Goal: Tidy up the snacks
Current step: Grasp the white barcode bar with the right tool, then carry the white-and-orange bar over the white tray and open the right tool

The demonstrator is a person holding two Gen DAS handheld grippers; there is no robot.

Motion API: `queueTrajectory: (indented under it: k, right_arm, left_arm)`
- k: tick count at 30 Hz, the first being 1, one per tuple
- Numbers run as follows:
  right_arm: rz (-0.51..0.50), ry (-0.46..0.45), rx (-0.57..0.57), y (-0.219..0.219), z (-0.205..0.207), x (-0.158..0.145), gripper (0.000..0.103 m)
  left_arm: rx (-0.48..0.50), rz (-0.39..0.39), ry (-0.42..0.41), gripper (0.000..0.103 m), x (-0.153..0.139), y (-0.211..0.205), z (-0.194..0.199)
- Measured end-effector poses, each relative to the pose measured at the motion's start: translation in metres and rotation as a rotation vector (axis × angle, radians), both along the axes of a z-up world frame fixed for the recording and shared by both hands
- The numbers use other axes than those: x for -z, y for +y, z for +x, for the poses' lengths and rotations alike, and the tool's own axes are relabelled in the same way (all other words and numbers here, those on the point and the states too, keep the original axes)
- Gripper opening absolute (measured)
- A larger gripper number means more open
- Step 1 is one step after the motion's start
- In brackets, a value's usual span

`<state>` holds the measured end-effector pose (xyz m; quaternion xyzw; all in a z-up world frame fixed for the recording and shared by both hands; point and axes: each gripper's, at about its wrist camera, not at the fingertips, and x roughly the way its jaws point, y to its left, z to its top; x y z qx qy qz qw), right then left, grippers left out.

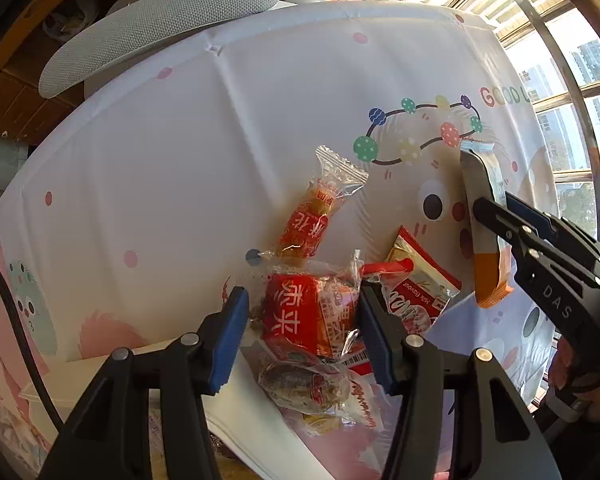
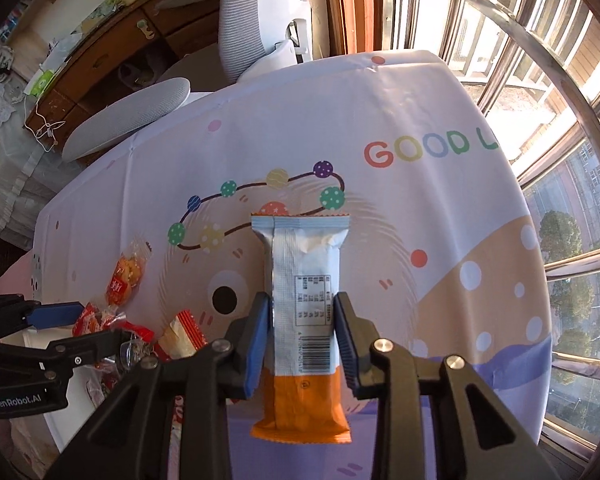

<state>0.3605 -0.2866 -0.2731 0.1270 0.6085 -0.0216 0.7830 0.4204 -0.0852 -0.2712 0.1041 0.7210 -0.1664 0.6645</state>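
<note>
My right gripper (image 2: 302, 320) is shut on a long silver and orange snack bar (image 2: 306, 280), held above the cartoon tablecloth (image 2: 380, 100); both also show in the left wrist view, the right gripper (image 1: 480, 206) and the bar (image 1: 482, 200). My left gripper (image 1: 302, 320) is open, its jaws either side of a red snack packet (image 1: 300, 316) in a small pile. An orange twist packet (image 1: 314, 216) lies just beyond, and a red and cream packet (image 1: 418, 292) to the right. A clear-wrapped snack (image 1: 304, 386) lies nearer me.
A white tray or box edge (image 1: 80, 368) sits at the lower left of the table. A white mesh office chair (image 2: 244, 20) and its round seat (image 2: 128, 120) stand behind the table. Barred windows (image 2: 560, 160) run along the right.
</note>
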Motion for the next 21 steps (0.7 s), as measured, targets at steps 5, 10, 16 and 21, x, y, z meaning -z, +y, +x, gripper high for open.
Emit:
queueTrajectory:
  k: [5,10,16,21]
  right_arm:
    - [0.031,0.033,-0.038,0.007,-0.027,-0.005,0.032]
    - [0.049,0.078,-0.068,0.017,-0.059,-0.007,0.032]
    - [0.072,0.137,-0.122,0.037,-0.098,-0.005,0.032]
    - [0.098,0.149,-0.127,0.047,-0.123,-0.016,0.032]
  left_arm:
    - [-0.008,-0.008,-0.011,0.053,-0.008,-0.006,0.003]
    - [-0.009,-0.019,-0.036,0.053,-0.025,-0.005,0.000]
    - [0.000,-0.053,-0.096,0.053,-0.063,-0.009,-0.008]
    - [0.020,-0.104,-0.143,0.053,-0.105,-0.012,-0.025]
